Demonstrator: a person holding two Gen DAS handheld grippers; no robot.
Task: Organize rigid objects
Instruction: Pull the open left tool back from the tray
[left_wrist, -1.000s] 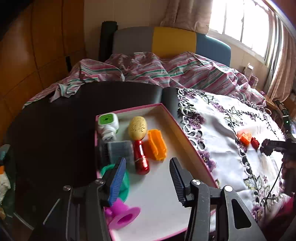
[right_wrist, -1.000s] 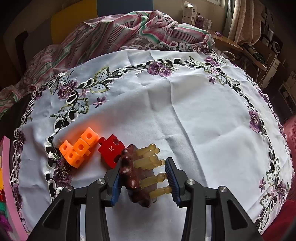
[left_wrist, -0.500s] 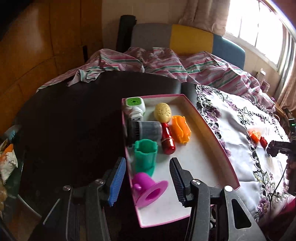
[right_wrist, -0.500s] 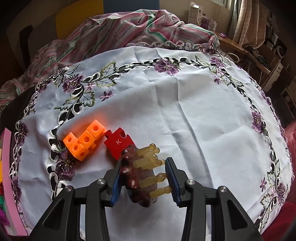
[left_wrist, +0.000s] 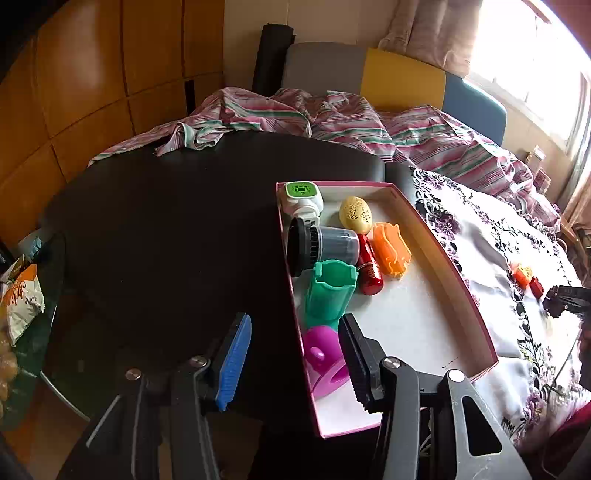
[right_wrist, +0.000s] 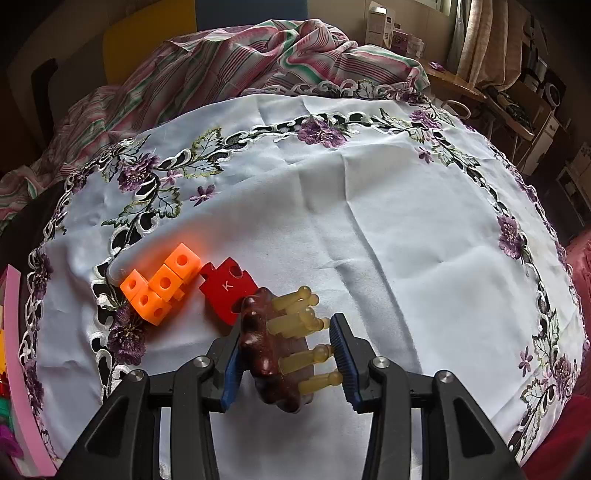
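Your right gripper (right_wrist: 286, 350) is clamped on the brown massage brush (right_wrist: 273, 354), its pegs pressing the right pad, low over the tablecloth (right_wrist: 369, 229) by the red puzzle piece (right_wrist: 227, 288) and orange cubes (right_wrist: 160, 288). Lift it straight before carrying it across. Your left gripper (left_wrist: 295, 354) is open and empty, straddling the near left wall of the pink tray (left_wrist: 476, 317); keep it off the purple cup (left_wrist: 325, 354).

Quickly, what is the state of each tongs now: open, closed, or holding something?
Left tongs: open, holding nothing, straddling the pink tray wall.
Right tongs: closed on the brown massage brush.
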